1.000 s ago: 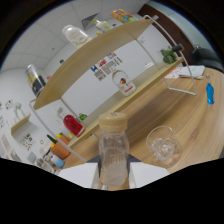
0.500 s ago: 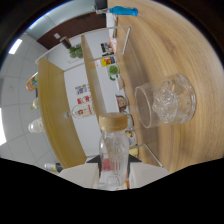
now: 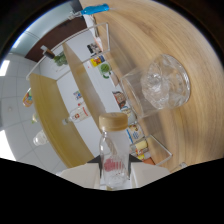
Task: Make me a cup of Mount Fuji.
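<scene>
A wooden bench [image 3: 190,40] fills the right of the tilted frame, with shelves [image 3: 75,105] at left centre. A glass [image 3: 162,87] of ice sits upper right. At bottom centre the claw [image 3: 113,167] pinches a clear bottle [image 3: 113,152] with a wooden cap.

Gripper [image 3: 115,165]: only the two fingertips visible, dark/black, wedge-shaped, pointed tips facing inward toward each other. Behind them pale off-white finger bodies, flat faces, angled outward left and right. Below that the housing reads as solid black mass with a wavy upper outline. No cables, screws or markings discernible. No hand or sleeve visible.
</scene>
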Demonstrator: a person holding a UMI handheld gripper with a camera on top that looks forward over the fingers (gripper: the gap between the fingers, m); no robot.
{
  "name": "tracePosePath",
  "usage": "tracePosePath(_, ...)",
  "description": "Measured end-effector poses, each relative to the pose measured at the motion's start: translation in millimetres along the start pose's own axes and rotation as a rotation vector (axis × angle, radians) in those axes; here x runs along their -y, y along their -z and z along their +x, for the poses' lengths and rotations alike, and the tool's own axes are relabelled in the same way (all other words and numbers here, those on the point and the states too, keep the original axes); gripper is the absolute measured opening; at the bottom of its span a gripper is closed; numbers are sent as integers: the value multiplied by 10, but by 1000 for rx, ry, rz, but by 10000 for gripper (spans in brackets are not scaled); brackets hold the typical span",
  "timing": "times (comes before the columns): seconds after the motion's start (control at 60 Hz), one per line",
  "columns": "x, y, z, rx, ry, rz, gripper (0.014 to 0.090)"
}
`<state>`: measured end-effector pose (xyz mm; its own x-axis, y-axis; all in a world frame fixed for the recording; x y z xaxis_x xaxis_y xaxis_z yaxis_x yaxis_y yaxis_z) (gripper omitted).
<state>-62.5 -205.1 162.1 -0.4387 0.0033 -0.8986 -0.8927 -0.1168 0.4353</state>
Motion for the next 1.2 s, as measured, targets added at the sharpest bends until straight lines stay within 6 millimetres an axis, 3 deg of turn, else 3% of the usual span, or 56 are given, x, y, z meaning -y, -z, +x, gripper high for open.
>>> tracePosePath(0.117,-164,10,-99,-51,245,-29,406)
tracePosePath(0.3,-374,42,-497,-90,970,-23,403)
tracePosePath(0.383,-484,35,-538,-99,1240,-46,405)
tracePosePath(0.467,-477,-6,-330,-149,1452,-83,404)
tracePosePath(0.617,-242,-56,333,-305,1772,-170,402)
tracePosePath(0.75,-99,-58,814,-394,1888,-251,403)
tracePosePath(1.05,57,-2,1200,-469,1950,-286,417)
tracePosePath(1.2,67,100,1181,-463,1953,-261,429)
